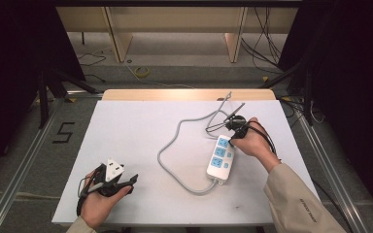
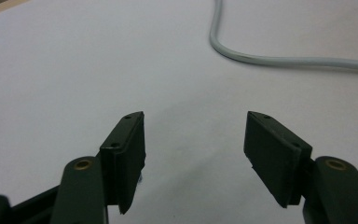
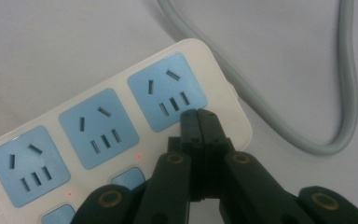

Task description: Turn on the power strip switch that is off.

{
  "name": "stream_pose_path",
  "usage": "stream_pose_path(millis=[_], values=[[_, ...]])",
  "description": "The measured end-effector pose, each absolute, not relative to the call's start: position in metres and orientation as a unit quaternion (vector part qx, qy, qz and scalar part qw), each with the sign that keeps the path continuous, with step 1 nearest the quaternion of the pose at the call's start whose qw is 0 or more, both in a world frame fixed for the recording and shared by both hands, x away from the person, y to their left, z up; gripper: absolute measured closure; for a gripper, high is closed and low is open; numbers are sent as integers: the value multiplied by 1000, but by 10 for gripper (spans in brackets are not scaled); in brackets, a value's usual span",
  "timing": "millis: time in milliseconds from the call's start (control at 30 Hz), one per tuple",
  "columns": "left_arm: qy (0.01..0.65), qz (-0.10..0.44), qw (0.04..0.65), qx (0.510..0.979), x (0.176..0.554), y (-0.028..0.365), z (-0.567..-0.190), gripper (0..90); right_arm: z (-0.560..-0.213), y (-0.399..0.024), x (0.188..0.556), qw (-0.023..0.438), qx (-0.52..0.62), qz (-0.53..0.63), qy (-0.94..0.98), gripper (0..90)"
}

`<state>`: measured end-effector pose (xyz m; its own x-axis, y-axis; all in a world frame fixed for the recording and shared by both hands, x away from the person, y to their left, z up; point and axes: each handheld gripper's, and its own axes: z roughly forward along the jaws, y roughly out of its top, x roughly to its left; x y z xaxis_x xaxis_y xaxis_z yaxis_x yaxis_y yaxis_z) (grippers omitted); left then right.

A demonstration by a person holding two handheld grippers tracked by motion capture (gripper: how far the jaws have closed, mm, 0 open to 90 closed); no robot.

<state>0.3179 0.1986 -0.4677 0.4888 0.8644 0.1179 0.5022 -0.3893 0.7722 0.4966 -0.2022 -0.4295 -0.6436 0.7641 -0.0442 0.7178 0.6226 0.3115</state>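
Observation:
A white power strip [image 1: 220,158] with three blue socket faces lies right of the table's middle; its grey cable [image 1: 175,145] loops to the left and toward the far edge. My right gripper [image 1: 231,141] is shut with nothing between the jaws, its tips over the strip's far end. In the right gripper view the closed tips [image 3: 199,114] sit at the edge of the end socket of the power strip [image 3: 121,116], with small red lights lit below the sockets. My left gripper [image 1: 119,174] rests near the front left, open and empty [image 2: 193,140], aimed toward the cable [image 2: 279,59].
The white table sheet [image 1: 136,126] has bare room at left and middle. Beyond the far edge are wooden bench legs [image 1: 119,39], loose floor cables [image 1: 267,43] and a yellow ring [image 1: 142,72]. Metal rails [image 1: 24,160] run along both sides.

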Motion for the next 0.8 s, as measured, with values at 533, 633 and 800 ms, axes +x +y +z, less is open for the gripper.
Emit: stream_pose_path(millis=[533,633,800], values=[[432,262,345,791,318,198,-468,384,-429,-202,495,92,410,135,897,900],[432,262,345,791,318,198,-468,384,-429,-202,495,93,408,136,898,900],[433,262,344,791,318,199,-468,384,-429,-202,494,92,405,138,899,900]])
